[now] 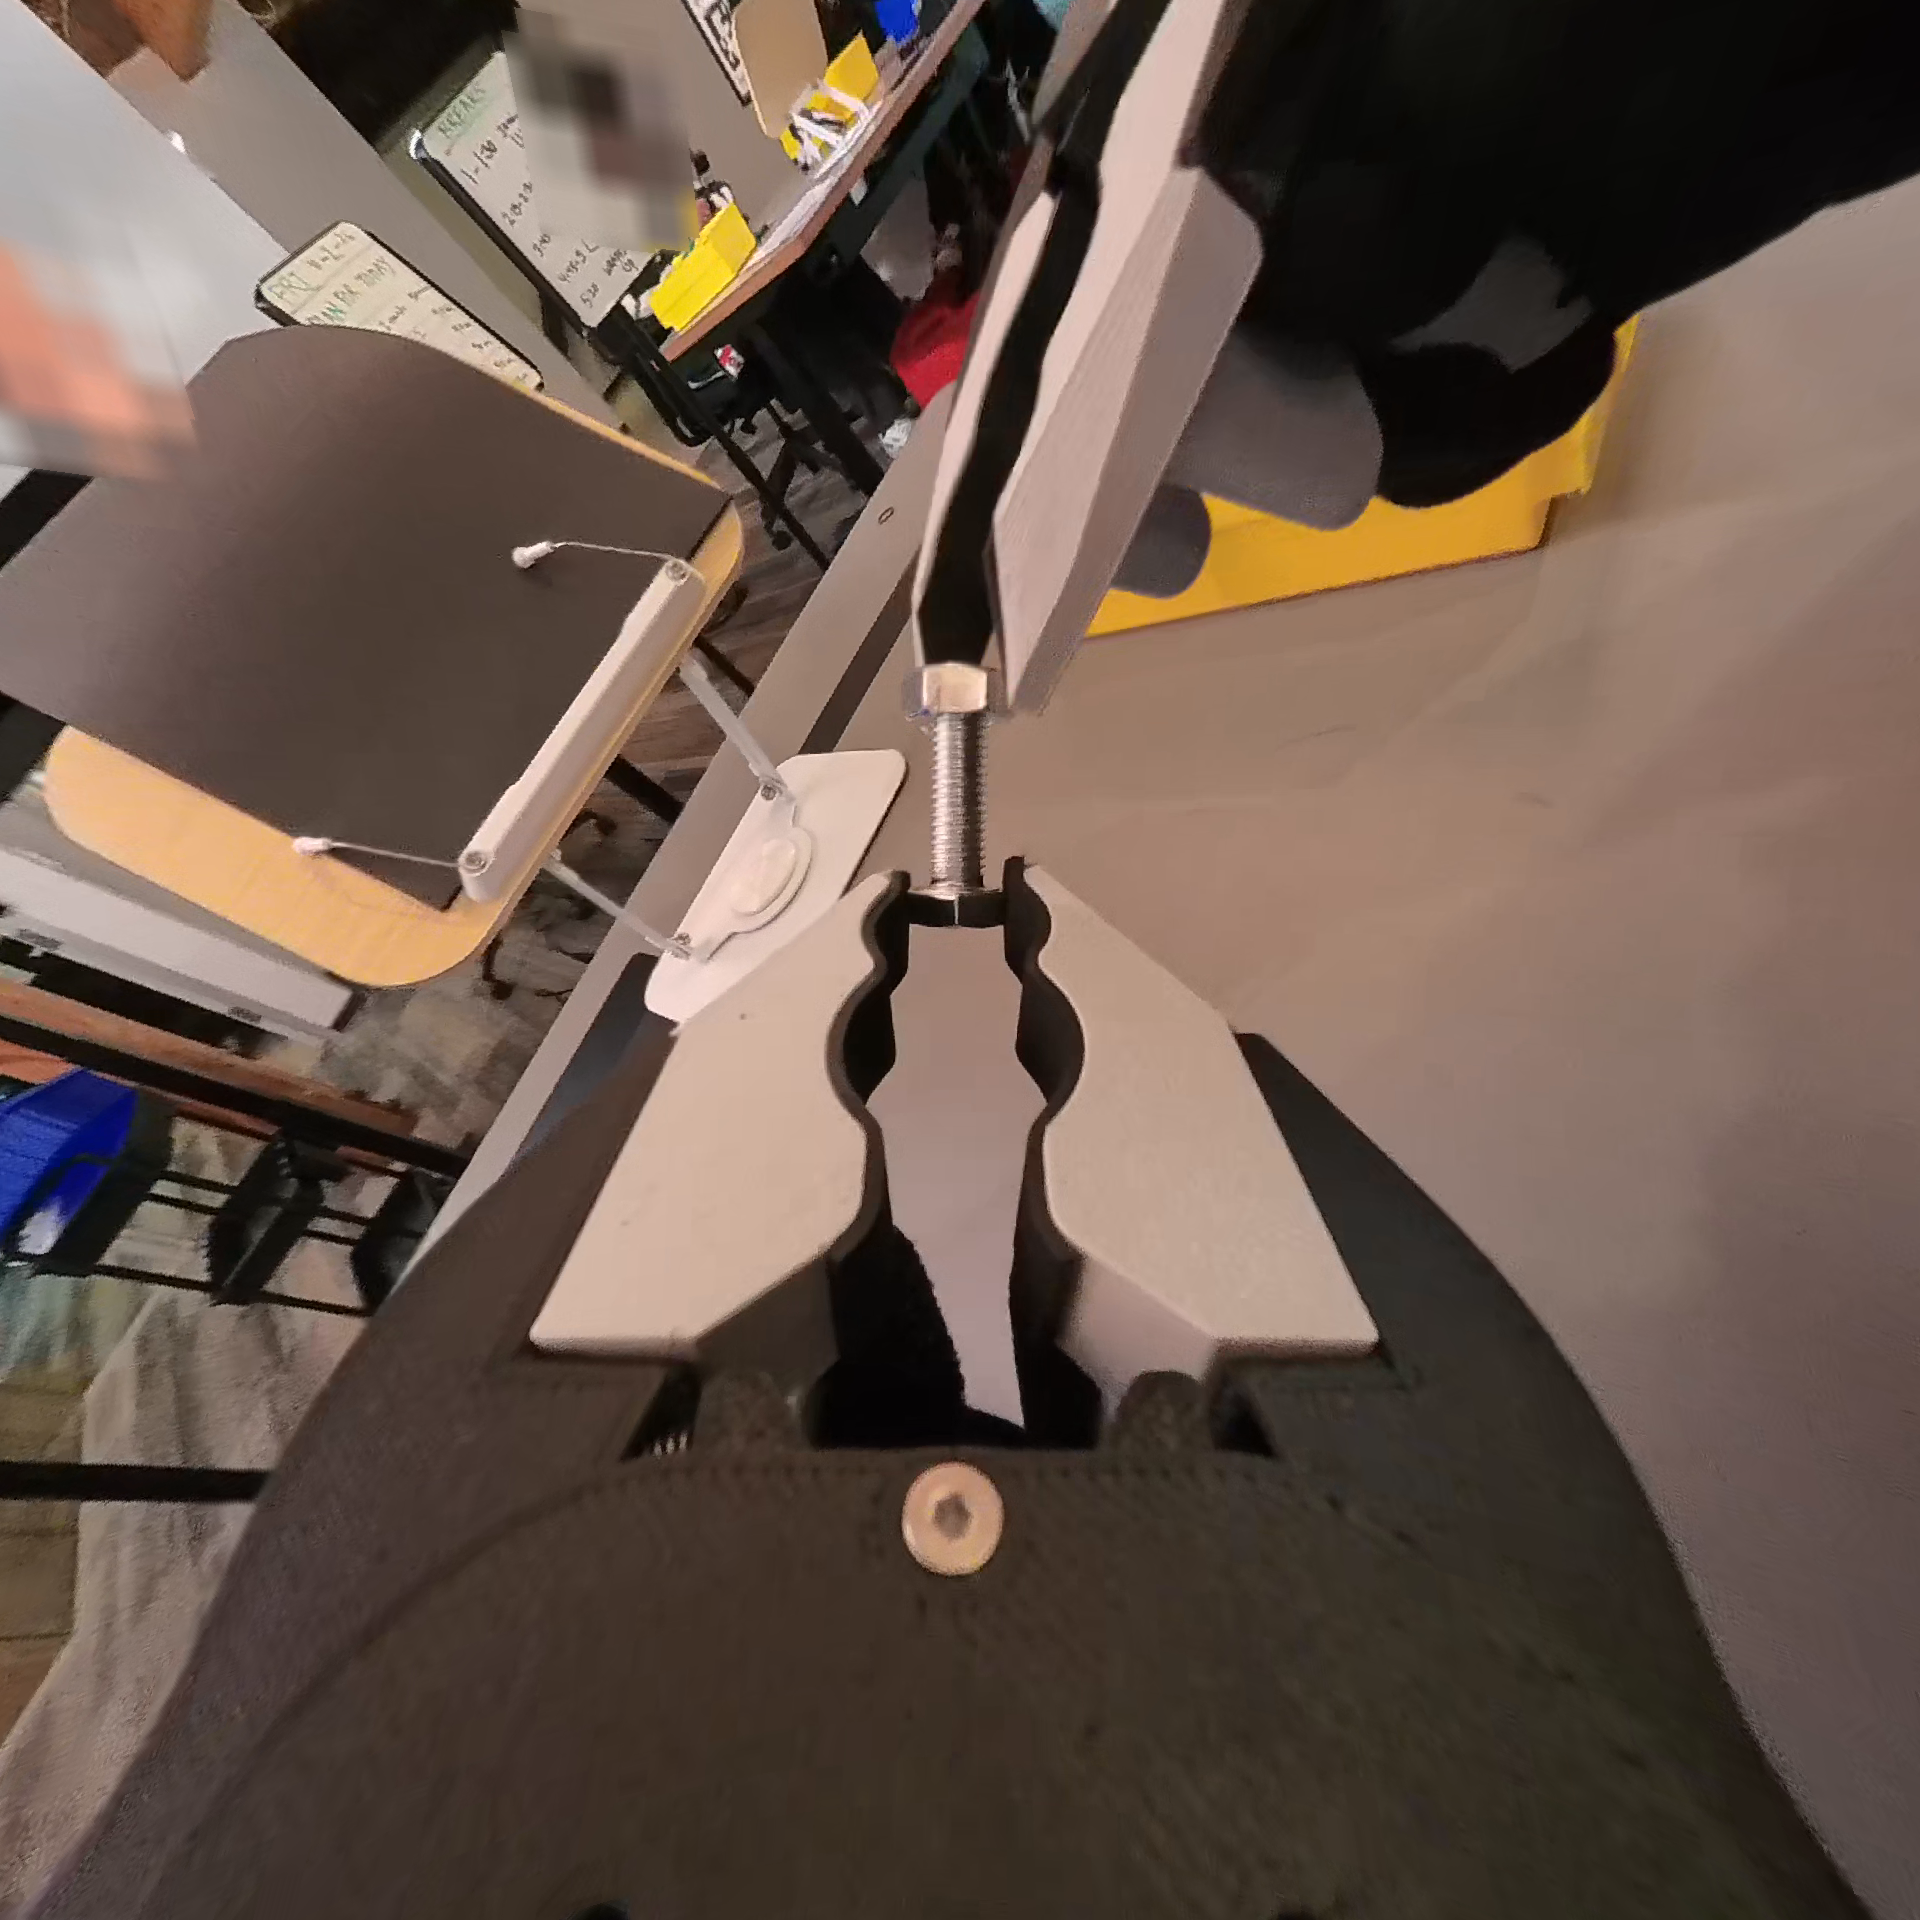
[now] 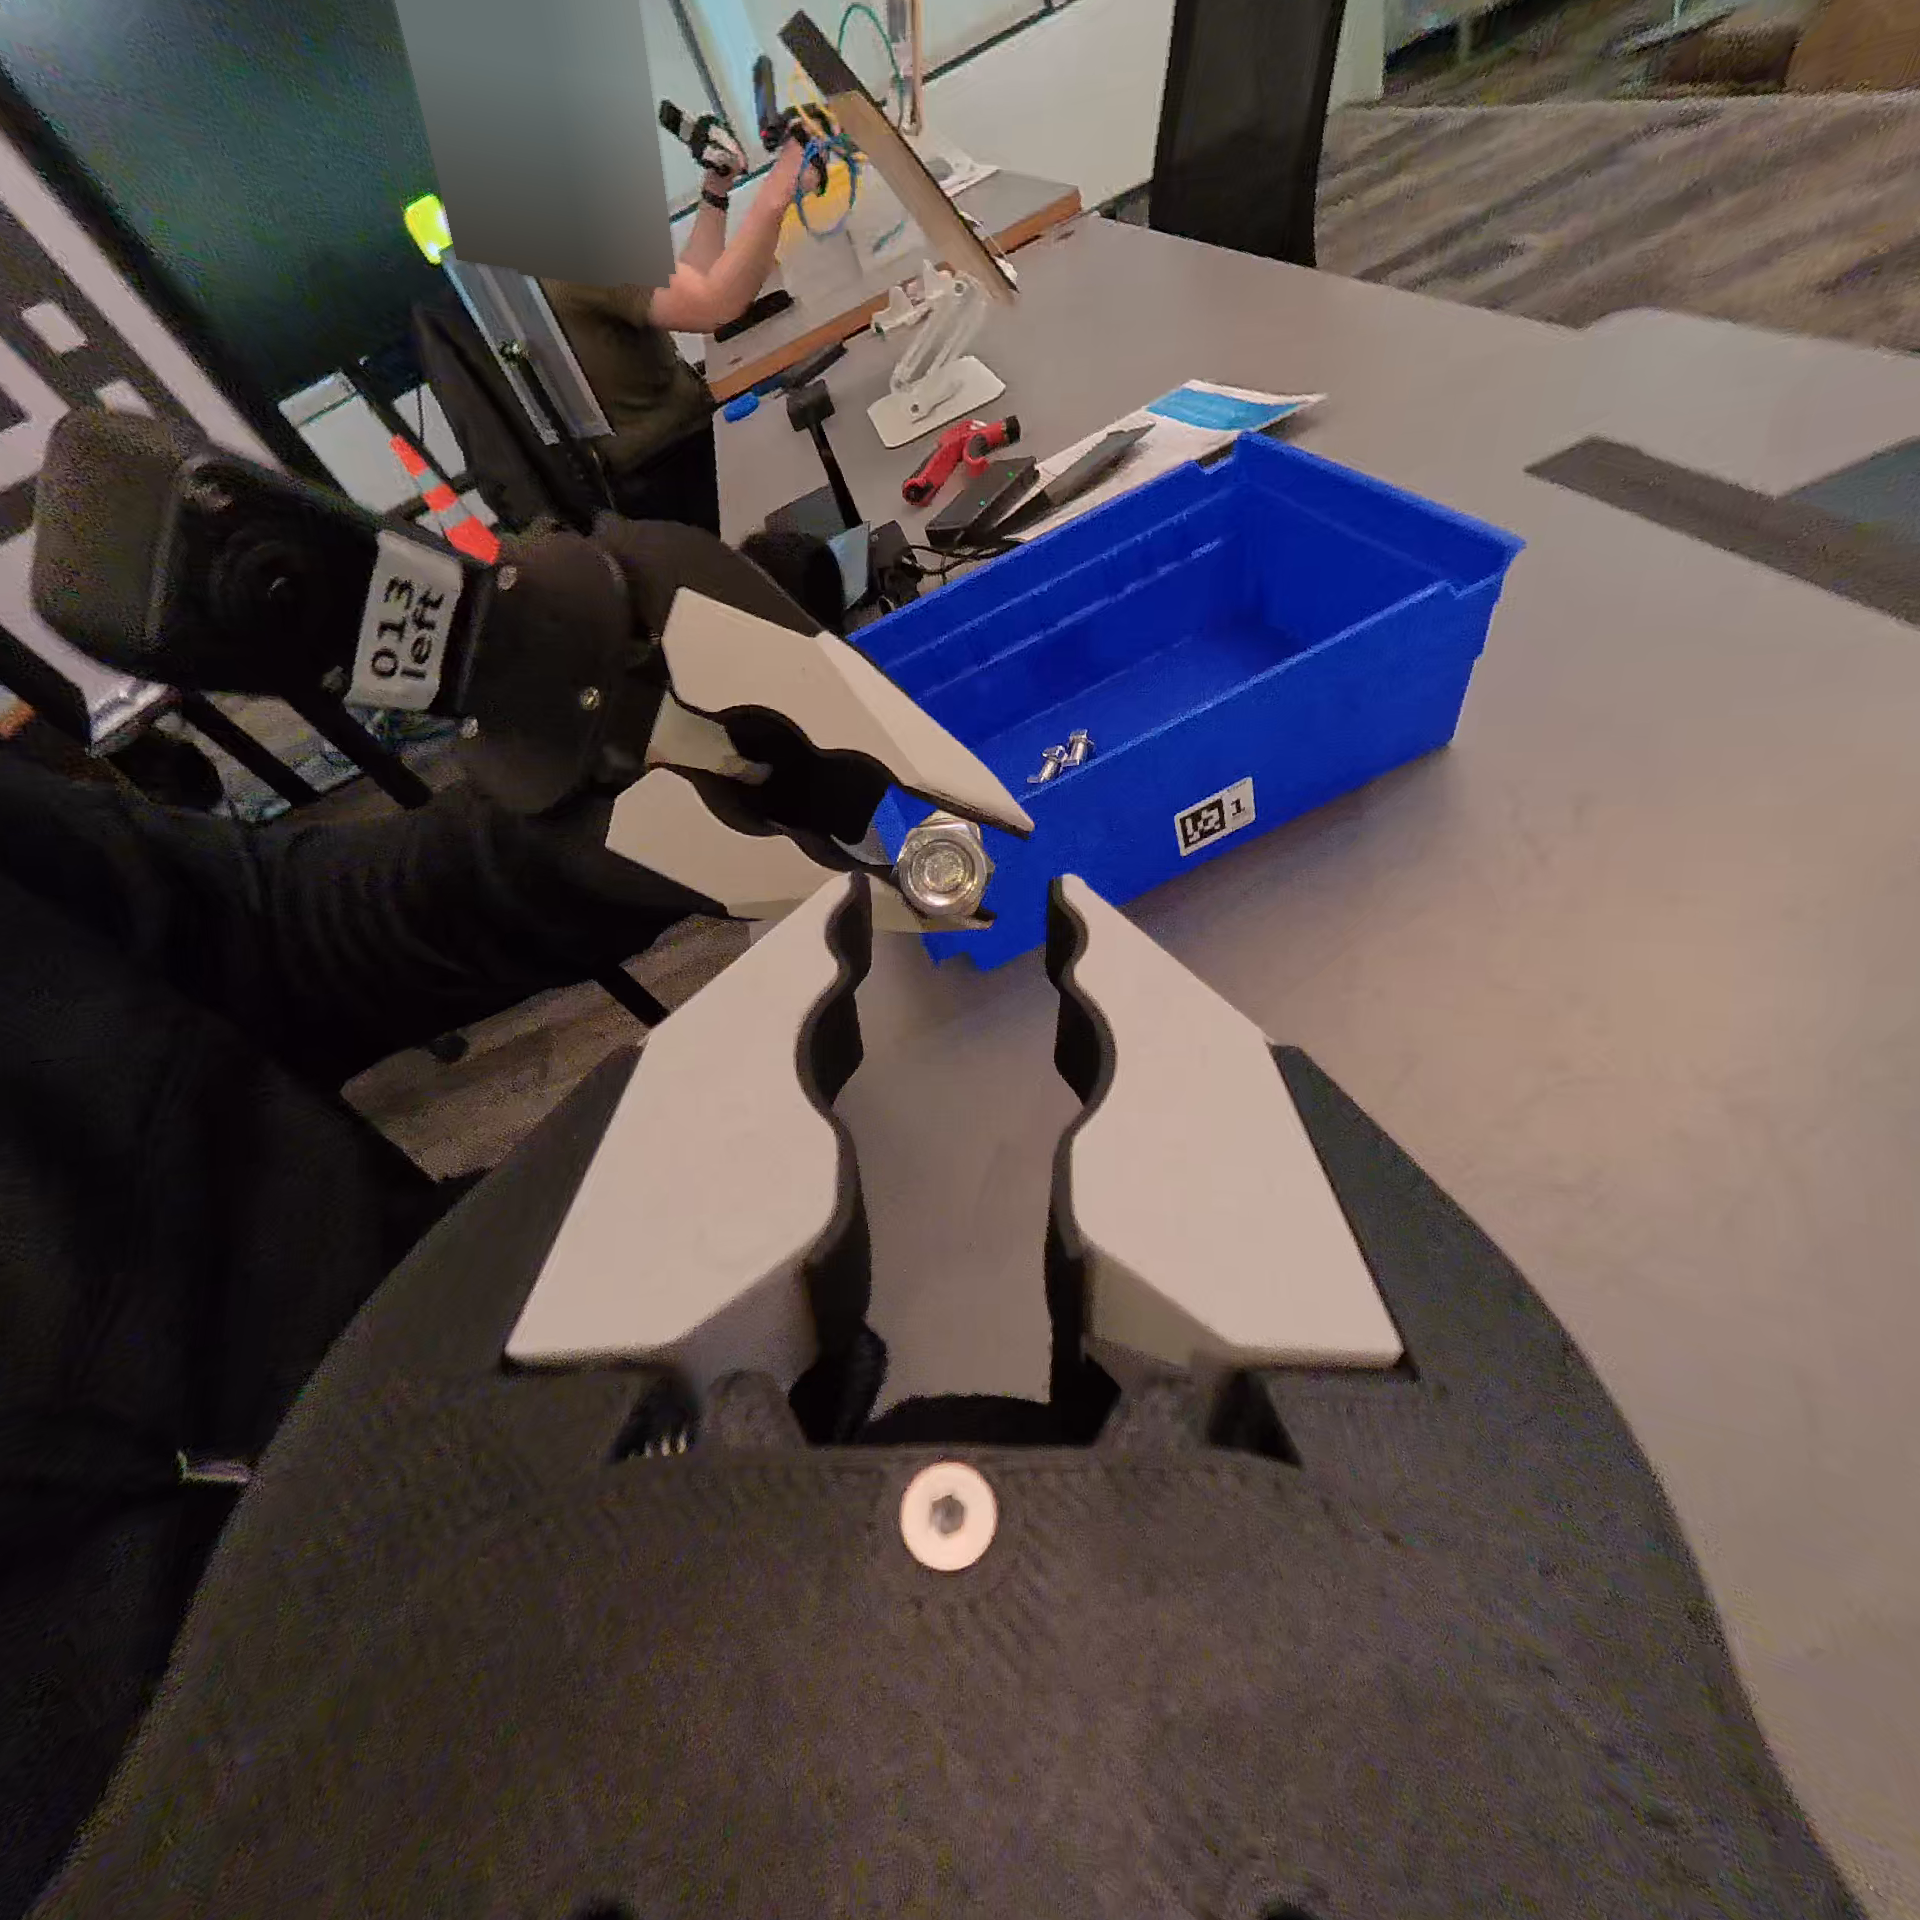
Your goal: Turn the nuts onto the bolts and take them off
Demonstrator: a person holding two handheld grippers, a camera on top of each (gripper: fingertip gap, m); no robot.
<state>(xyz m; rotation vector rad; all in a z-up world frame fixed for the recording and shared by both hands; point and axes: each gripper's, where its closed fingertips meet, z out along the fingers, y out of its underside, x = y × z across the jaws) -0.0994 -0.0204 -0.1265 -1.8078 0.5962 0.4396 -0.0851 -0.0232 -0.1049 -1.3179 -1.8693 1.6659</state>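
Two tools: left (image 1: 956, 902) grips bolt (image 1: 958, 805), right (image 2: 956, 914) open.

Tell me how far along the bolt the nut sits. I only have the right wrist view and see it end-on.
Observer: The nut sits at the far tip of the bolt. Bare thread runs from it back to the left gripper.
Operator: Where does the left one hold it?
Observer: At the opposite end, with its fingers closed on the bolt there.
Operator: Are my tips level with the nut?
Observer: Yes. The tips of the right gripper flank the nut, one on each side. I cannot tell whether they touch it.
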